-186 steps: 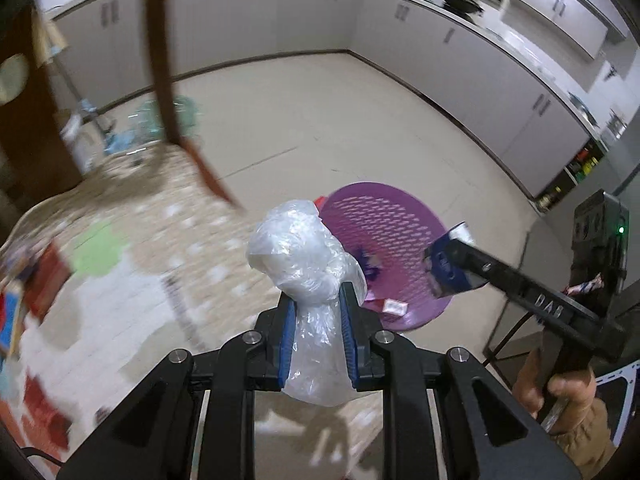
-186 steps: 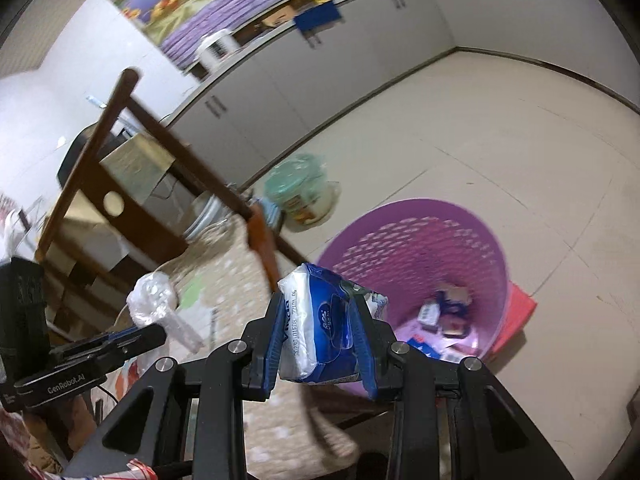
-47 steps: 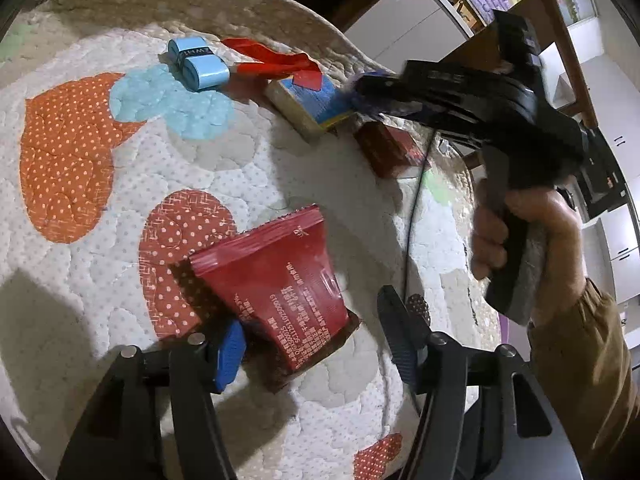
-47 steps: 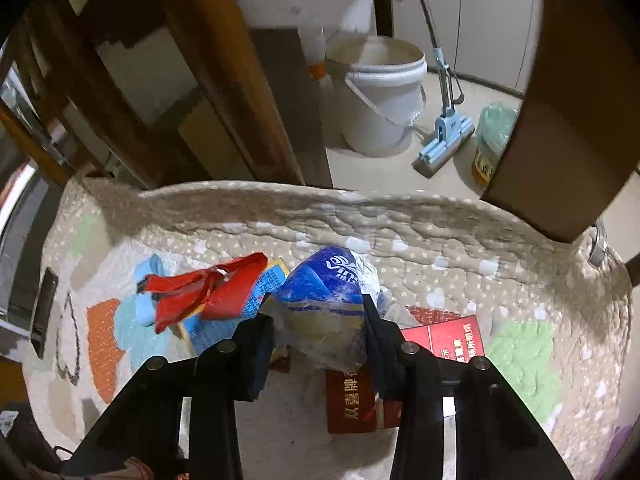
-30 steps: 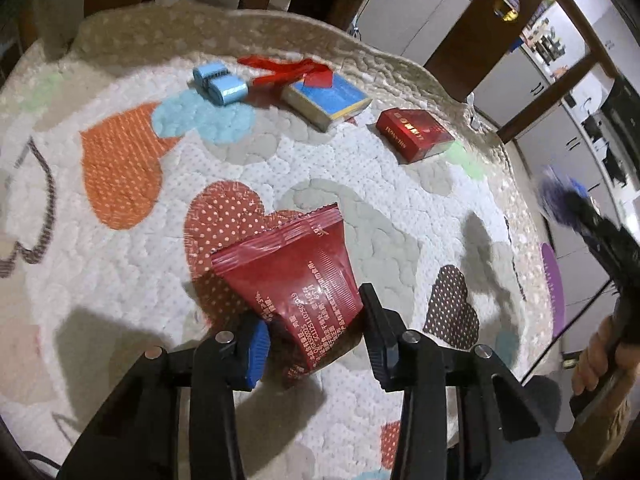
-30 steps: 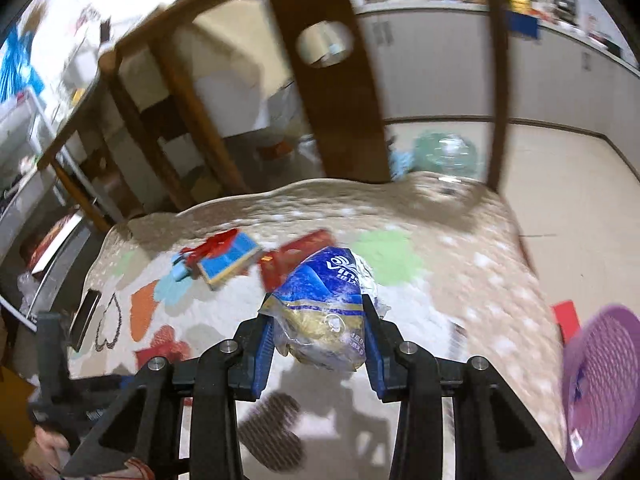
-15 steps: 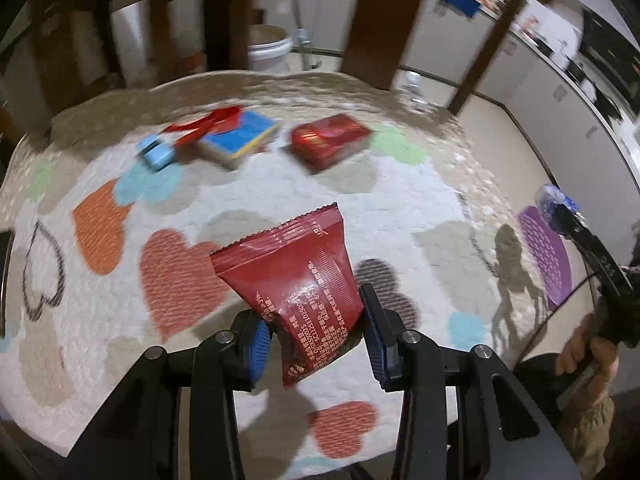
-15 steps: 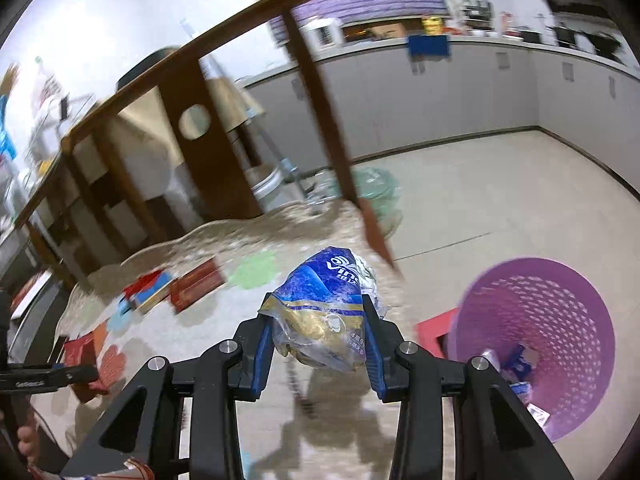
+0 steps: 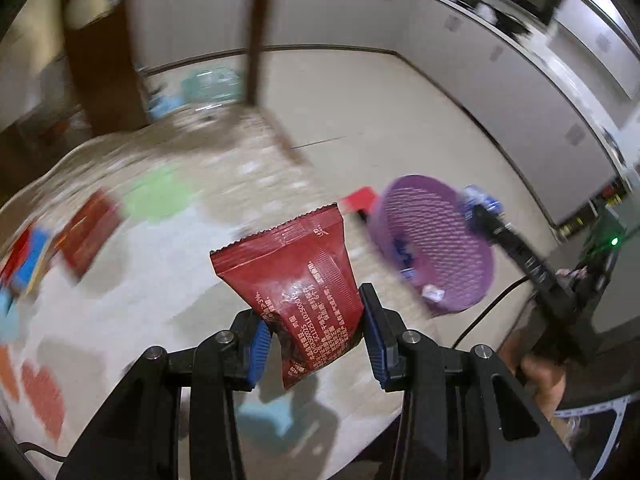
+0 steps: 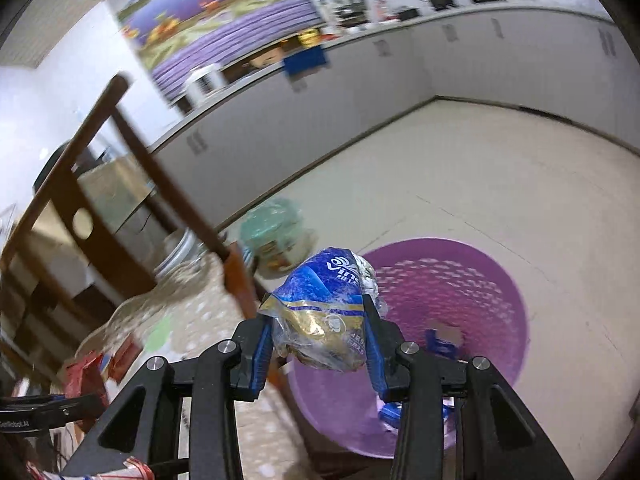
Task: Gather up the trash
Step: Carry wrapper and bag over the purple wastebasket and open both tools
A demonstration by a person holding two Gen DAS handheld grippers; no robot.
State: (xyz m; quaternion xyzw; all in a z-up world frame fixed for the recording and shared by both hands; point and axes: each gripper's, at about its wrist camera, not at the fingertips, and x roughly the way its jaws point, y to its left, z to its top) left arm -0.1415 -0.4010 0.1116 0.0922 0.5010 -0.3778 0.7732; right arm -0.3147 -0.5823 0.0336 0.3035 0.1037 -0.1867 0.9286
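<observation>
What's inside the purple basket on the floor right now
Inside the purple basket lie a few scraps, mostly blue and white packaging. The right gripper and its blue wrapper cover the near part.

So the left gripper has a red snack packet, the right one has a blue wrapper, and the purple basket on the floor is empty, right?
Not quite: the purple basket already holds some trash, as the right wrist view shows. The rest stands: the left gripper holds the red packet, and the right gripper holds the blue wrapper.
</observation>
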